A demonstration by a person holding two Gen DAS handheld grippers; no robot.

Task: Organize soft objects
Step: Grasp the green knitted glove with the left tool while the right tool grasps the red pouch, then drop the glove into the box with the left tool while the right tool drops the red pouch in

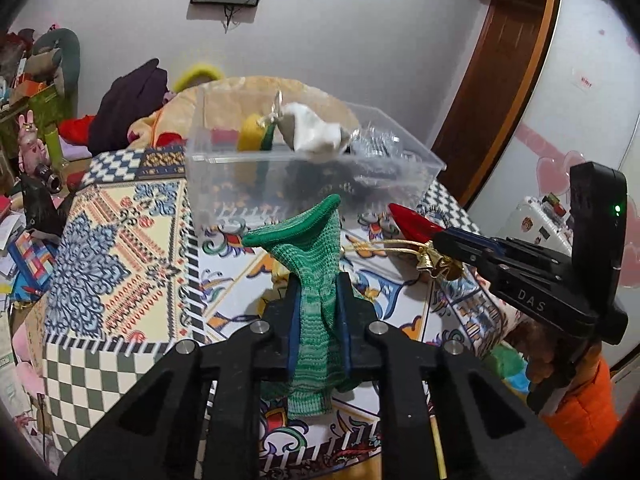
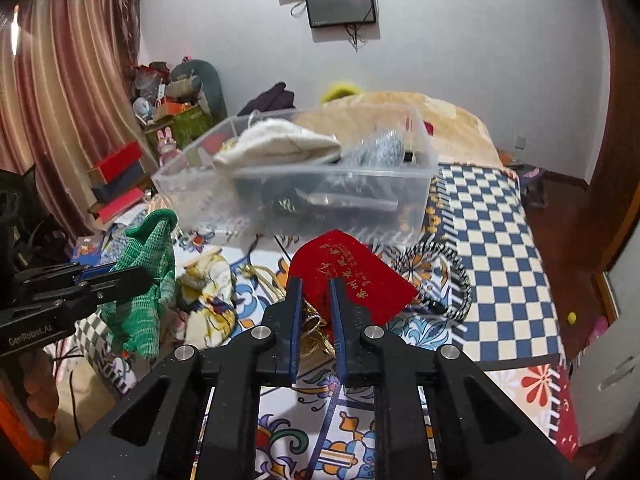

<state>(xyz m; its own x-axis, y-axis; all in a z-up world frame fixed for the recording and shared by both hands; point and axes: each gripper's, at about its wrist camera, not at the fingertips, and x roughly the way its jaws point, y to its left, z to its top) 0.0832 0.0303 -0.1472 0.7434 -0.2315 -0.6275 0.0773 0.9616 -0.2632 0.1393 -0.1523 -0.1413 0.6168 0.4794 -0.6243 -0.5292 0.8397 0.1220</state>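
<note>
the left gripper (image 1: pixel 318 300) has its jaws pinching a green knitted glove (image 1: pixel 316 276), whose cuff stands up above the fingertips while the rest hangs below them; in the right wrist view the same glove (image 2: pixel 146 280) dangles at the left, held clear of the surface by the left gripper (image 2: pixel 116 280). the right gripper (image 2: pixel 314 304) has its jaws pinching a red fabric pouch (image 2: pixel 348 272) with gold lettering, and gold bells (image 2: pixel 316 330) hang under it between the fingers. in the left wrist view the right gripper (image 1: pixel 440 236) comes in from the right with the red pouch (image 1: pixel 412 222) sticking out of its tip toward the left, gold cord (image 1: pixel 384 245) and bells (image 1: pixel 434 266) trailing below. both grippers hover over a bed covered in a patterned blanket (image 1: pixel 120 240) of checks and ornaments. farther away on the bed sits a clear plastic bin (image 2: pixel 296 184), already holding a white knitted item (image 2: pixel 280 144) that pokes above its rim, something shiny and silver (image 2: pixel 376 144) to its right and dark things lower down; from the left wrist view a yellow and green object (image 1: pixel 256 136) also shows inside the bin (image 1: pixel 304 168). near the left gripper on the blanket lies a cream patterned cloth bundle (image 2: pixel 208 292), and to the right of the red pouch a black-and-white striped headband (image 2: pixel 444 276) curves on the blanket. a dark screen (image 2: pixel 340 4) hangs on the far wall.
</note>
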